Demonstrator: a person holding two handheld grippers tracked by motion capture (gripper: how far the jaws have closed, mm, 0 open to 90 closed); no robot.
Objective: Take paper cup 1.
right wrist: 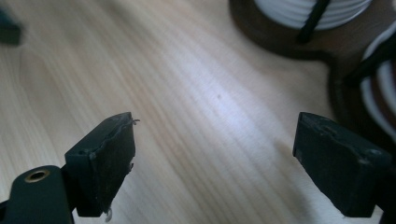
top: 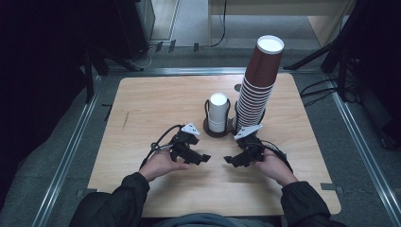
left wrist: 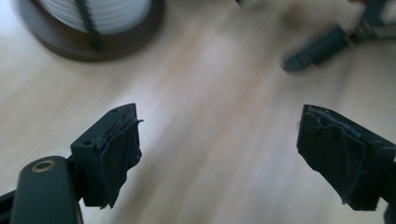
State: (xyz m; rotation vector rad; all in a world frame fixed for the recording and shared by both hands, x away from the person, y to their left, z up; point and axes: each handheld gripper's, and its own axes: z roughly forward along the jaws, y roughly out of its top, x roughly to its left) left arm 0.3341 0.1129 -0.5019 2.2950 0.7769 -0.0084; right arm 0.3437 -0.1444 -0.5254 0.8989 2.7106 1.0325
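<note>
Near half of desk (top: 142, 109) bare wood: free passage between left hand-held gripper (top: 204, 158) and right hand-held gripper (top: 229, 161), both with jaws apart, nothing between. Beyond them, dark cup holder (top: 208, 128) with white cup stack (top: 218, 112) and tall brown cup stack (top: 257, 85) block centre-right. Left side unobstructed.
</note>
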